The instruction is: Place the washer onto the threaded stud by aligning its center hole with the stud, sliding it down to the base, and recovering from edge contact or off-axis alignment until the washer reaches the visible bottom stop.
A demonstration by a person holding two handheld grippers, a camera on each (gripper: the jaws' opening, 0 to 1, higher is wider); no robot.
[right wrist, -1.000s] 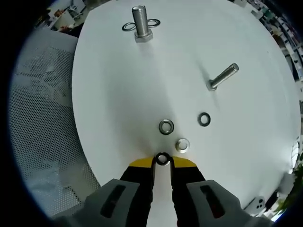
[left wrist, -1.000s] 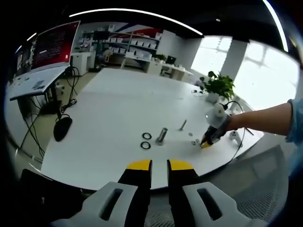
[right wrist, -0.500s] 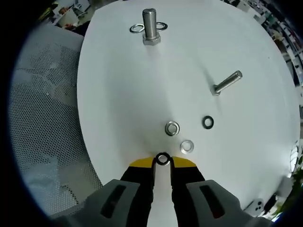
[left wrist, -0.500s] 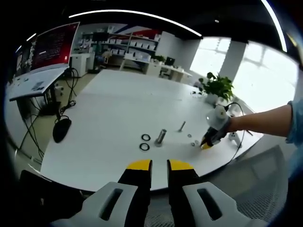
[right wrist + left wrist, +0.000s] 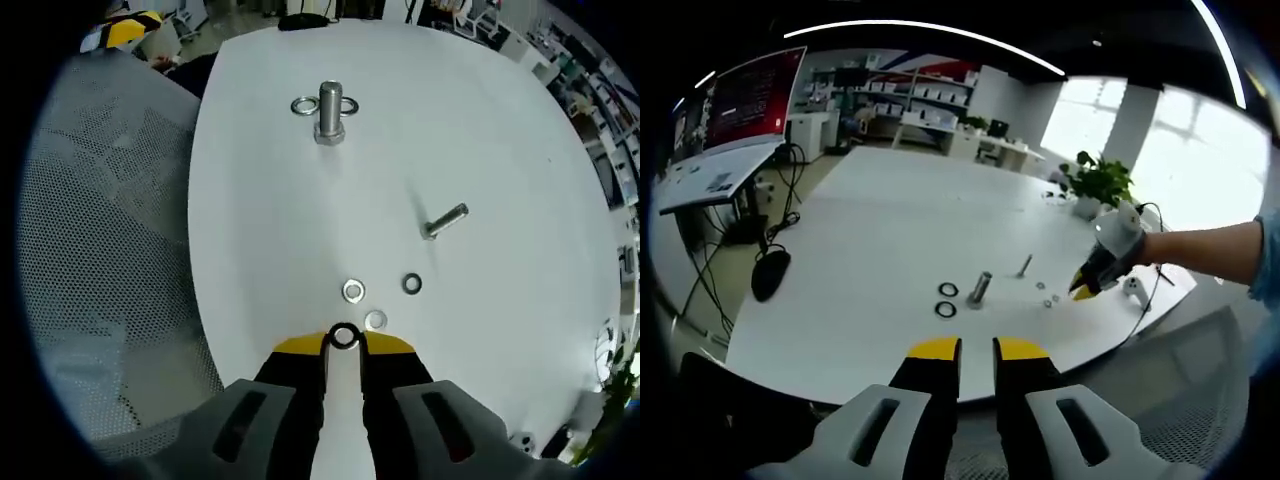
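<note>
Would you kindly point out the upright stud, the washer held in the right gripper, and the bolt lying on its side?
upright stud (image 5: 330, 108), right gripper view, on its threaded shaft.
held washer (image 5: 344, 337), right gripper view, on its ring between the yellow fingertips.
lying bolt (image 5: 445, 221), right gripper view, mid-shaft.

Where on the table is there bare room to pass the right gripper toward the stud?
Bare table runs between the loose washers near the right gripper and the upright stud. Crowded spots: two rings flanking the stud, and the lying bolt to the side.
</note>
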